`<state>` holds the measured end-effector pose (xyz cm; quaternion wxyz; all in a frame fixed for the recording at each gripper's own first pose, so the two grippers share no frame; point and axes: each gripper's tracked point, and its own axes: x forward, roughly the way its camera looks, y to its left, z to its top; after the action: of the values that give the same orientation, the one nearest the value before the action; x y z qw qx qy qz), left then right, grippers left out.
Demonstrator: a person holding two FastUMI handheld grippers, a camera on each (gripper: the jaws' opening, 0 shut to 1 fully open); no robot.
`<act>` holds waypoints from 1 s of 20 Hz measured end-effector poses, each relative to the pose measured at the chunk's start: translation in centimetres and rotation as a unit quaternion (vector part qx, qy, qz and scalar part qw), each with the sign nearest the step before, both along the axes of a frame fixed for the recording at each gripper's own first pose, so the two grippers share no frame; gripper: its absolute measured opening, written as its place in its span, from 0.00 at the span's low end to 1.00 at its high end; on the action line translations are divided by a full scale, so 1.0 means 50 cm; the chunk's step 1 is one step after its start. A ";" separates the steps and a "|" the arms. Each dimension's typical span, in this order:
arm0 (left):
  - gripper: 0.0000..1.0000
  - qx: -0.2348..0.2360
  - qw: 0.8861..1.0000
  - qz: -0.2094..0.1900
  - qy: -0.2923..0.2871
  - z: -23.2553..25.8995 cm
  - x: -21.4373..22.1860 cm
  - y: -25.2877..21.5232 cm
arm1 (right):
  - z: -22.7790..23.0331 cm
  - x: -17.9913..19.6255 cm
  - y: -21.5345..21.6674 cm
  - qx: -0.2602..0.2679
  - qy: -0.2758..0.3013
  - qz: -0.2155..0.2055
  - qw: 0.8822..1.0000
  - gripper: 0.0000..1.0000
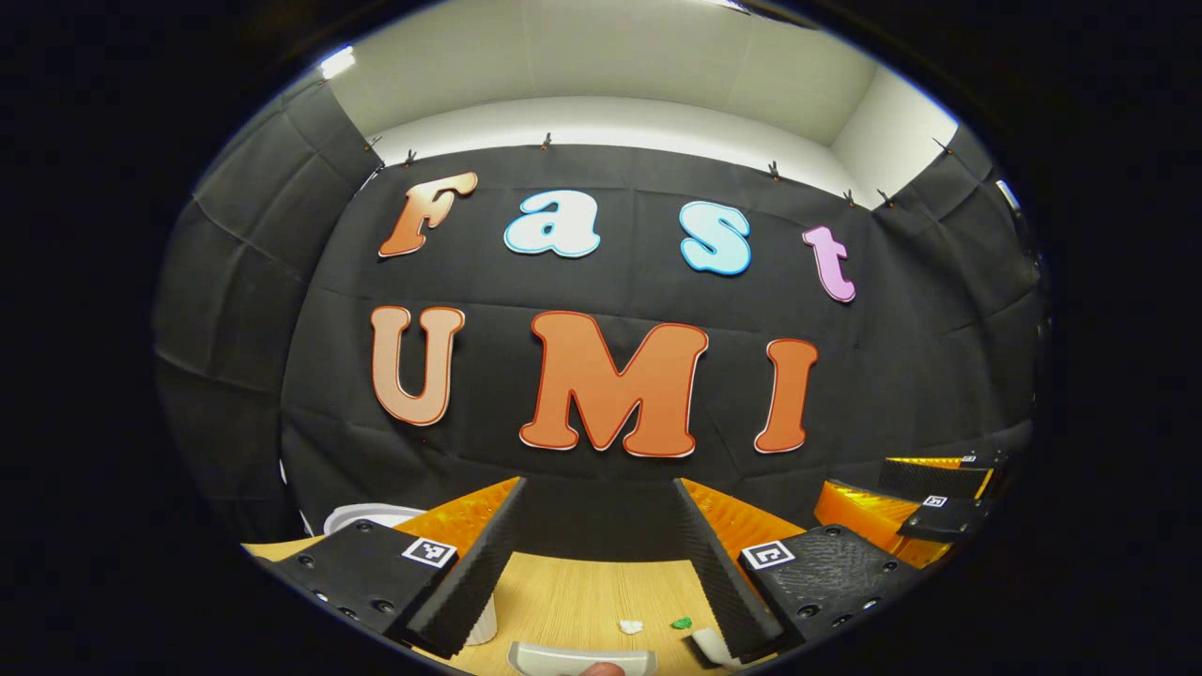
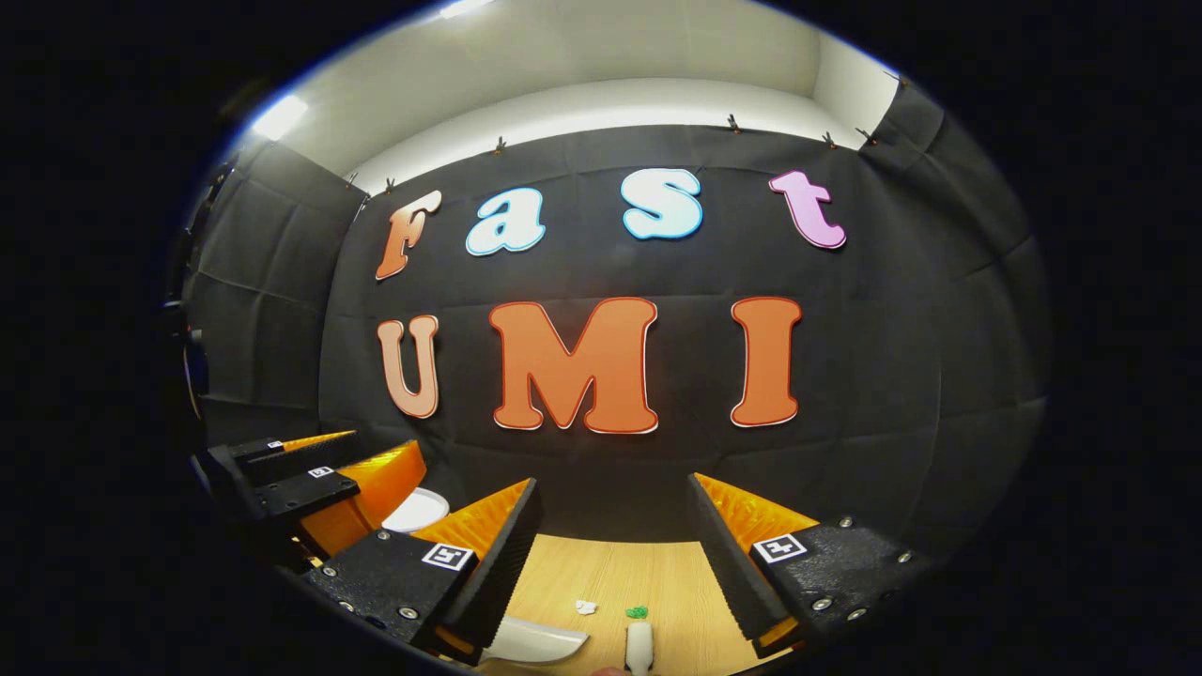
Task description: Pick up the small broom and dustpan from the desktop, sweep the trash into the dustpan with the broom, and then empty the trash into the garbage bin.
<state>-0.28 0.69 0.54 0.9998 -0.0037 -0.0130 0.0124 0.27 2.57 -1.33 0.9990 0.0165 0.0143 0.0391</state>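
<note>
You are holding both grippers level above the light wooden desktop (image 2: pixel 601 573), left gripper (image 1: pixel 598 554) and right gripper (image 2: pixel 612 554), jaws spread wide, pinching nothing. Nearest lies the pale grey plastic dustpan (image 1: pixel 582 660); the white broom handle (image 2: pixel 639 648) beside it; beyond, a white scrap (image 1: pixel 630 626) and green scrap (image 1: pixel 682 622).

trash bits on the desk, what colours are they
One white scrap and one green scrap, lying apart on the wooden desktop; clearest in the right gripper view.

Left hand-held gripper (image 1: pixel 601 554) and right hand-held gripper (image 2: pixel 615 554) gape, level.
</note>
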 end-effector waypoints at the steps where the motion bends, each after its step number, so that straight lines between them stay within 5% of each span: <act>1: 0.94 0.000 1.000 0.001 -0.006 0.004 0.000 0.001 | 0.000 0.001 0.003 0.000 0.000 0.001 1.000 0.92; 20: 0.94 0.028 0.999 0.029 0.002 -0.010 0.000 0.019 | -0.060 -0.005 -0.064 -0.017 0.037 -0.015 0.999 0.92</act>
<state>-0.27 1.62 0.05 0.9988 0.0246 -0.0113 0.0414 0.00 -0.63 -4.31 0.9984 0.0011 0.0514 0.0228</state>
